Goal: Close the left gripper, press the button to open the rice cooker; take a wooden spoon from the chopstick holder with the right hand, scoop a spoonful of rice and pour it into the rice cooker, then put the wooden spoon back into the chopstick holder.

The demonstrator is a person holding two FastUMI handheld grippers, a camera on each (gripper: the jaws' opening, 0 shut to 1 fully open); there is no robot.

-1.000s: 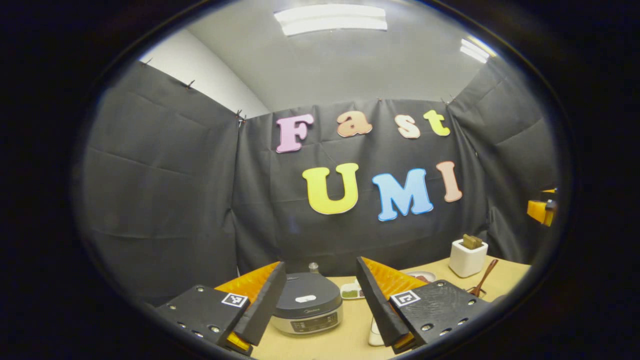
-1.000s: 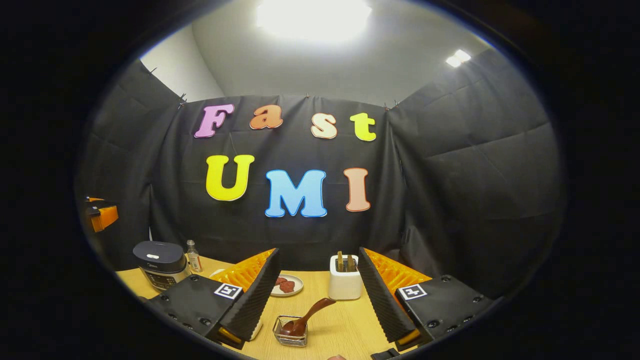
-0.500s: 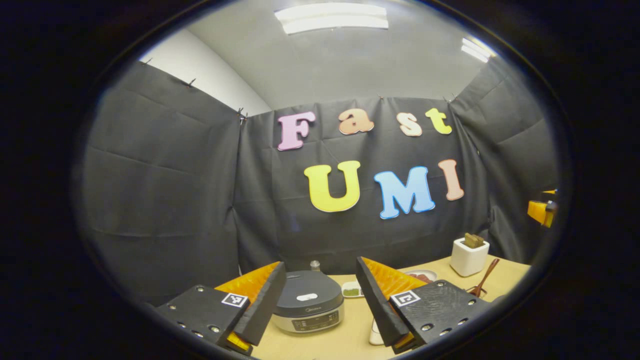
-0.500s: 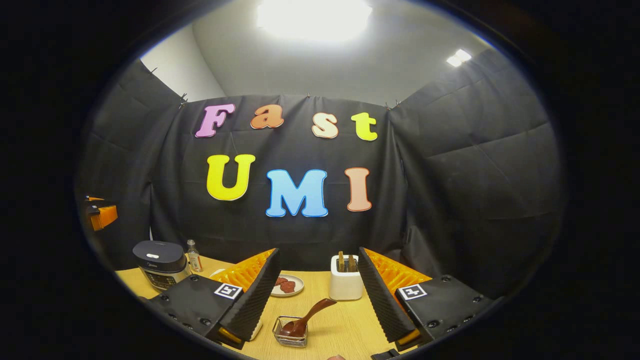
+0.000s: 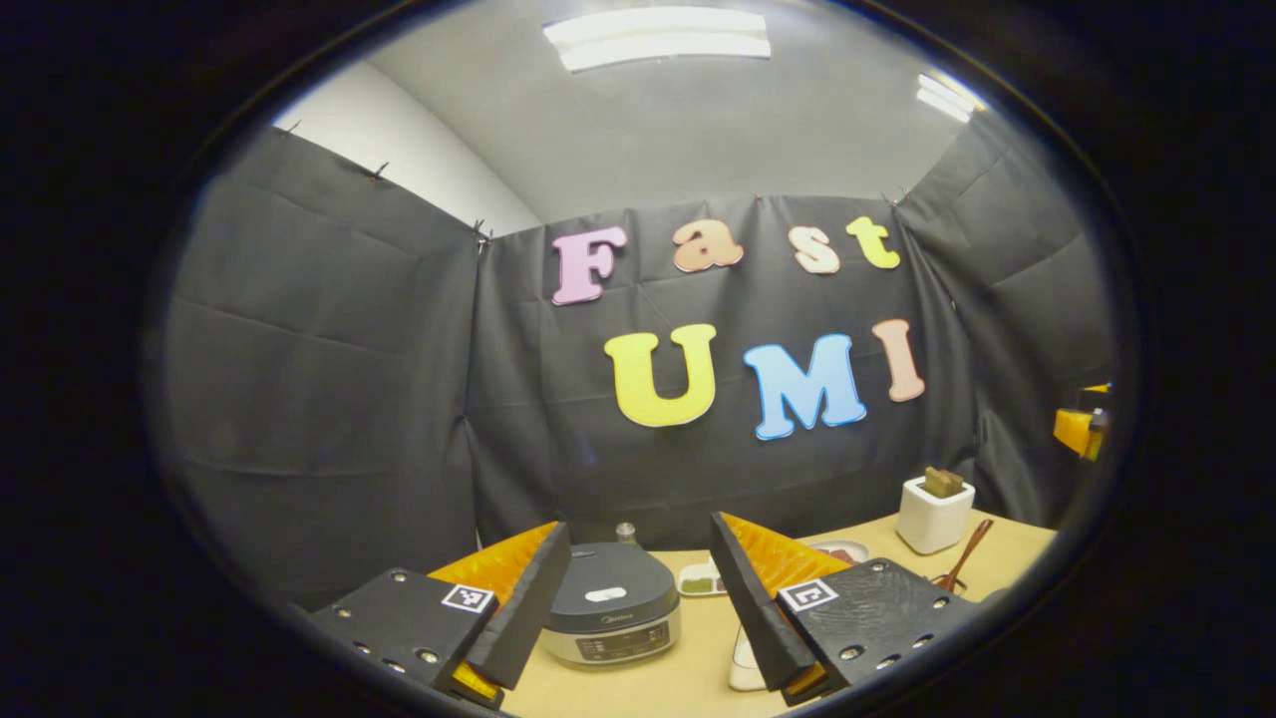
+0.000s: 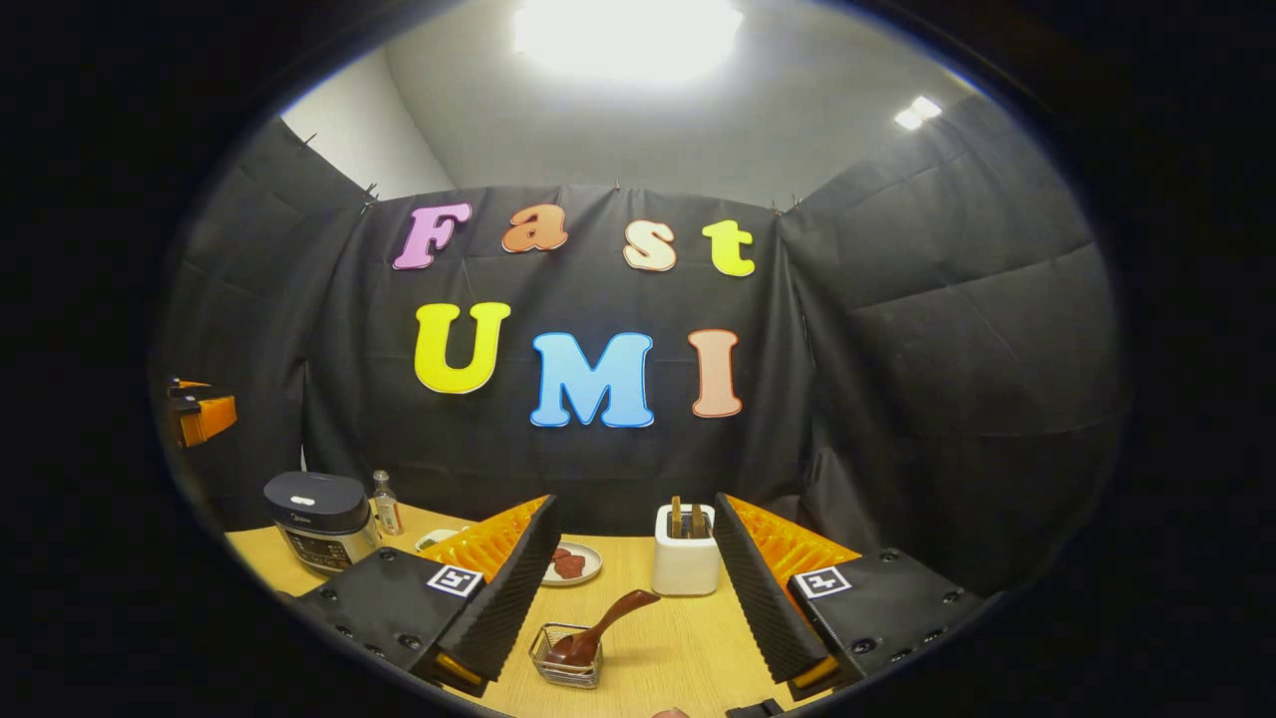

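The left gripper (image 5: pixel 638 598) carries two wedge-shaped fingers (image 5: pixel 523 613) with ribbed inner faces, each mounted on a flat black plate studded with round screws. A small square black-and-white marker (image 5: pixel 469 597) sits on each plate (the right gripper (image 6: pixel 633 598) is built alike, marker (image 6: pixel 456 580) included).

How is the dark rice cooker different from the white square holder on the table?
The dark-lidded, round rice cooker is squat with its lid closed; the white square ceramic holder is boxy with an open top, wooden pieces standing in it. In the right gripper view the rice cooker sits far left, the holder between the tool's fingers. Both stand upright on the light wooden table.
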